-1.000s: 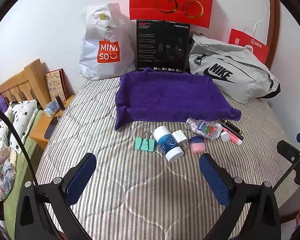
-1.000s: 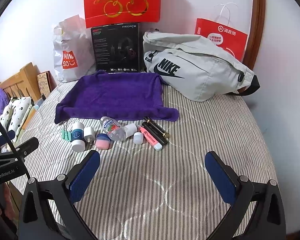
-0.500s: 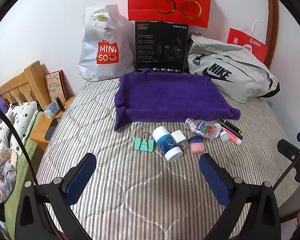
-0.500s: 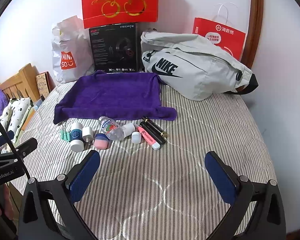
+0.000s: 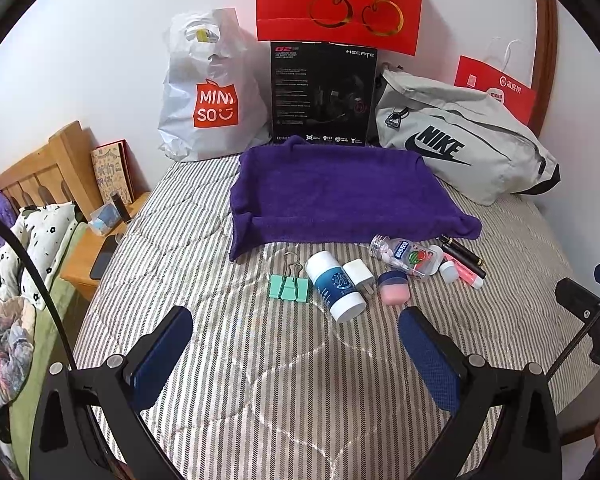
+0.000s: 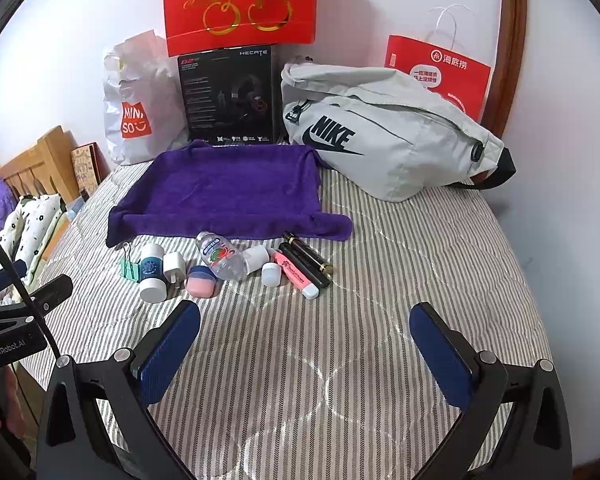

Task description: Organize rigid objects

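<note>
The left hand-held gripper [image 5: 296, 344] hangs with its jaws spread wide and empty above the striped bed [image 5: 260, 392], and the right hand-held gripper [image 6: 304, 340] is equally wide and empty, so nothing has been picked up yet. Just ahead of the left one lies a tight row of small rigid things: a green binder clip [image 5: 290, 286] slightly to its left, then a blue-and-white bottle [image 5: 334, 286] lying on its side, touching a white charger plug [image 5: 359, 274], with a pink-and-blue jar [image 5: 394, 287] ahead to its right. Further right, and ahead-left of the right hand-held gripper, sit a clear bottle [image 6: 222, 256], a small white cap [image 6: 271, 274], a pink highlighter [image 6: 296, 274] and a black pen [image 6: 308, 258], the last two side by side. Beyond the row spreads the purple towel [image 5: 336, 196], probably the place to set them. The main risk is the crowding: wide jaws closing on the bottle may catch the plug as well, or knock the jar aside. The round bottles can roll on the soft quilt if nudged off-centre, and the mattress gives under pressure, so a low grasp may pinch fabric. The two hand-held grippers could also collide mid-row.
</note>
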Tool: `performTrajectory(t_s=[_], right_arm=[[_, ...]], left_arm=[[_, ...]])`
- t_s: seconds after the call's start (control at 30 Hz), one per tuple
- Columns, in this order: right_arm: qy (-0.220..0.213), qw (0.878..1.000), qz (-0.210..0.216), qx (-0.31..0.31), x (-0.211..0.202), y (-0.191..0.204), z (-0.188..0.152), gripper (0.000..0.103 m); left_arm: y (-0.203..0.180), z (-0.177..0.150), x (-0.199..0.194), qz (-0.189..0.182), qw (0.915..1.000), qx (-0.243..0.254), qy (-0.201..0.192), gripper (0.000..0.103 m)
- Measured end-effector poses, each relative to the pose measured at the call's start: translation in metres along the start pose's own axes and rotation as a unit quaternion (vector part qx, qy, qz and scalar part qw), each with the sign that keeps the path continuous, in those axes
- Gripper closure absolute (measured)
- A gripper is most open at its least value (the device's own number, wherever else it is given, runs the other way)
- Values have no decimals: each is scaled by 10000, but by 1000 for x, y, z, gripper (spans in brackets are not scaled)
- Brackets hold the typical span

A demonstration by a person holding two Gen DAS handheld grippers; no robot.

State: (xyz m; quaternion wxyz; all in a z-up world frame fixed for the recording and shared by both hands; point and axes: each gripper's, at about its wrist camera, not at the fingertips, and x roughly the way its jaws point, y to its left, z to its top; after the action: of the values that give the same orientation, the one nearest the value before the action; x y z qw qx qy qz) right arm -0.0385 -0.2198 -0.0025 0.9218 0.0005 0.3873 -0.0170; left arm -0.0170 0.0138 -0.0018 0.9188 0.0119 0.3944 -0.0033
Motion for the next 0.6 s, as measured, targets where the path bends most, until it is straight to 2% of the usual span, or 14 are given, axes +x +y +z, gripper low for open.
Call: performTrajectory(t_s=[0.6], right_arm=[[-7, 10000, 15, -13, -1, 0, -1, 0]], left_arm=[[2, -2, 0, -3, 10000, 4, -13, 0]])
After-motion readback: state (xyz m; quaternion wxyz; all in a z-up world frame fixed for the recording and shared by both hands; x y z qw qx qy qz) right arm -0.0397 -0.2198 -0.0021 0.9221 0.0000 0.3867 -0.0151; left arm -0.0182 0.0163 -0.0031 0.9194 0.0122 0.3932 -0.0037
